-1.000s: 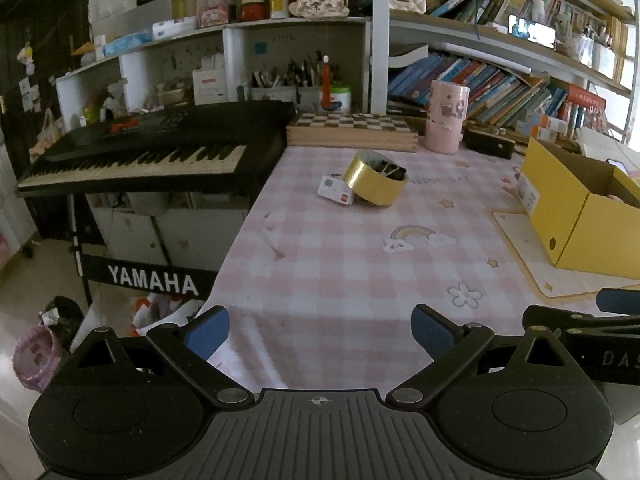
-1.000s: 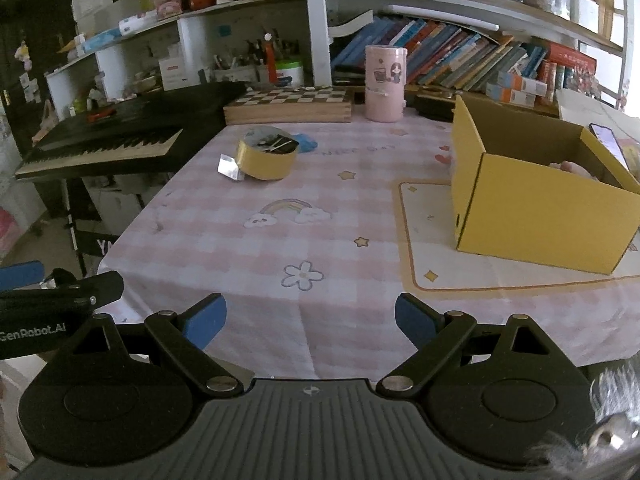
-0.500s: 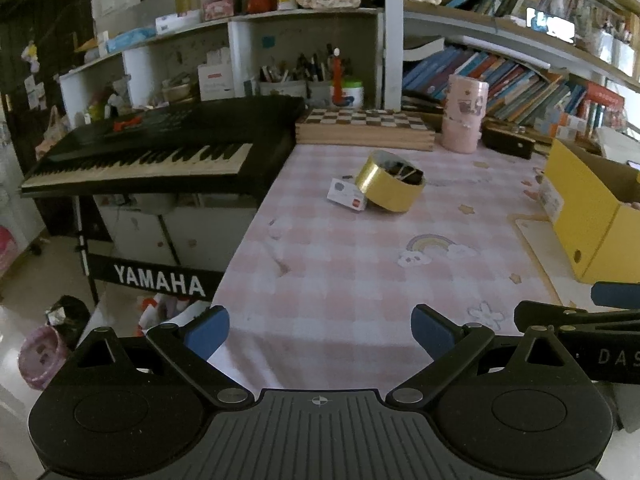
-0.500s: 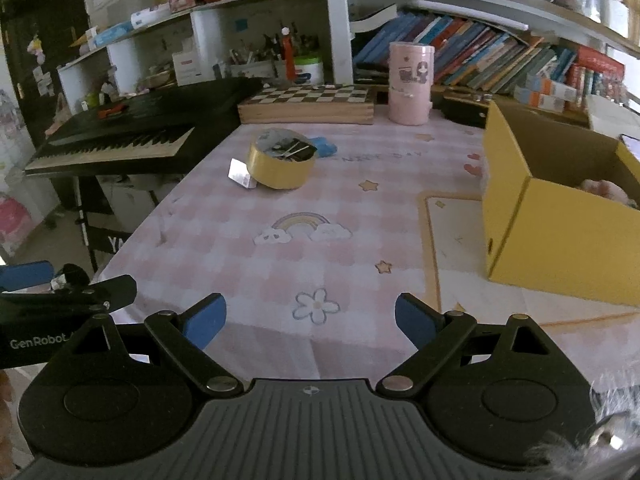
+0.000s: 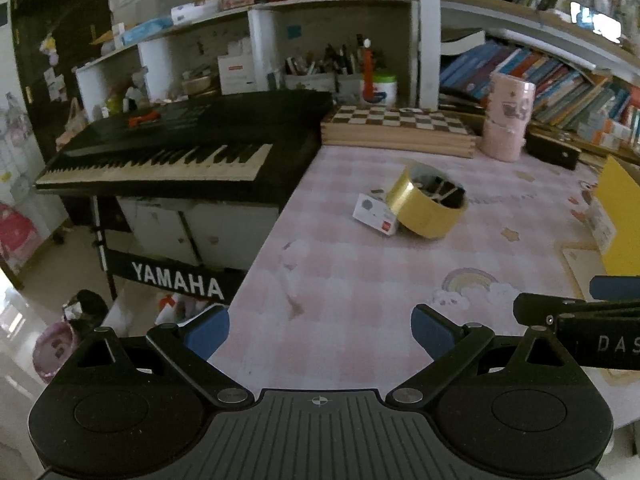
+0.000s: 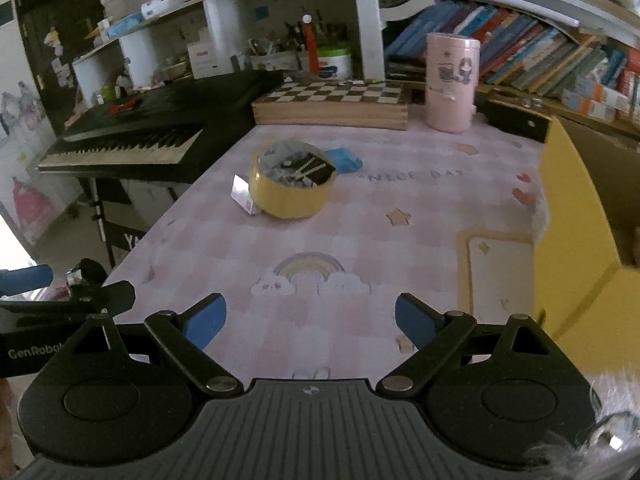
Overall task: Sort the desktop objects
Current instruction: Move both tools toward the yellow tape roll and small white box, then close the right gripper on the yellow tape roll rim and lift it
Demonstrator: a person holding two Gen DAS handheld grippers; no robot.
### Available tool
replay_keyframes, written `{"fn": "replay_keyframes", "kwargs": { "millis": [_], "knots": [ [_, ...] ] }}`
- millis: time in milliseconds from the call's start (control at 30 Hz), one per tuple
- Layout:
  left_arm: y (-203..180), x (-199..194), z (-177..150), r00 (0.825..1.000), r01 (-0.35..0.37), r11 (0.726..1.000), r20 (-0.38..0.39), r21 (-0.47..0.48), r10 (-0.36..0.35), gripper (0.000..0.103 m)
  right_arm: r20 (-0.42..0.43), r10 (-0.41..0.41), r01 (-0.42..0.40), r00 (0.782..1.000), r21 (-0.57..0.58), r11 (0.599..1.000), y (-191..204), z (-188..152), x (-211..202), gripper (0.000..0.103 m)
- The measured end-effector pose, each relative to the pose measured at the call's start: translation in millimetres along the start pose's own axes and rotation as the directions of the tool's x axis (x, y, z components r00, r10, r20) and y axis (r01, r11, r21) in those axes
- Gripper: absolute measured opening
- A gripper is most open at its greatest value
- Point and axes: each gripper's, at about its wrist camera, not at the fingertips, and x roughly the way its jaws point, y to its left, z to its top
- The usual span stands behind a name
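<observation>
On the pink desk (image 6: 360,216) both hand-held grippers have come closer to the things than they were a second ago, so the tape roll (image 6: 292,188) looks bigger now. The left hand-held gripper (image 5: 320,330) and the right hand-held gripper (image 6: 310,320) are both spread wide and hold nothing. The roll sits mid-desk with clips inside, a small white card (image 5: 374,214) touching it and a blue thing (image 6: 344,159) just behind. The yellow box (image 6: 580,232) waits at the right. I think picking up comes next.
</observation>
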Motion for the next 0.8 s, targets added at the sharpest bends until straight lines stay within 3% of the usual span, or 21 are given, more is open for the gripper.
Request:
{"fn": "replay_keyframes", "kwargs": {
  "millis": [367, 800],
  "knots": [
    [-8.3, 26.8, 23.4, 0.999, -0.046, 0.998, -0.023, -0.046, 0.045, 0.099, 0.021, 0.084, -0.083, 0.996, -0.025, 0.996, -18.6, 47.4, 40.2, 0.094],
    [-9.2, 50.3, 40.0, 0.995, -0.094, 0.993, -0.052, -0.076, 0.090, 0.099, -0.024, 0.153, -0.153, 0.988, -0.040, 0.987, -25.3, 77.8, 90.4, 0.102]
  ]
}}
